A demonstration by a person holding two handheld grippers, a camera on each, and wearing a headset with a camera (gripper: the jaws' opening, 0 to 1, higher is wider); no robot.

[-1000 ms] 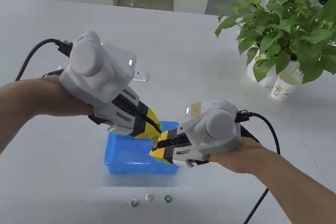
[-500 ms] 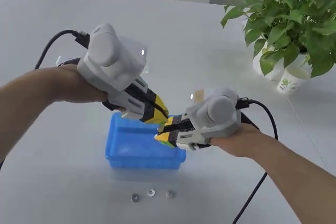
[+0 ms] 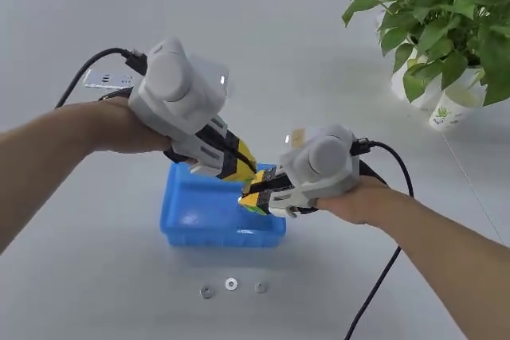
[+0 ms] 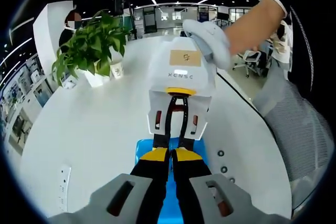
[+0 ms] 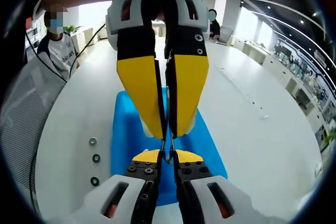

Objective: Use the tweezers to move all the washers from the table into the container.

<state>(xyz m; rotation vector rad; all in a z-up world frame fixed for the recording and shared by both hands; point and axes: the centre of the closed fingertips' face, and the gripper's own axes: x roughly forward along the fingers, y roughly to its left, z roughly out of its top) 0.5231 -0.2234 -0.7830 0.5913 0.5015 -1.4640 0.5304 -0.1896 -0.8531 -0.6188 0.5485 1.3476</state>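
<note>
Three washers (image 3: 231,284) lie in a short row on the white table (image 3: 96,276), just outside the near wall of the blue container (image 3: 199,224), on the person's side. Over the container the left gripper (image 3: 245,167) and right gripper (image 3: 255,196) meet tip to tip, each with its jaws all but closed. In the right gripper view a thin metal sliver, probably the tweezers (image 5: 167,142), runs from one pair of jaws into the other, and both seem to pinch it. Its long axis follows the grippers rather than pointing at the washers. The washers sit below and nearer the person, with the right gripper slightly closer.
</note>
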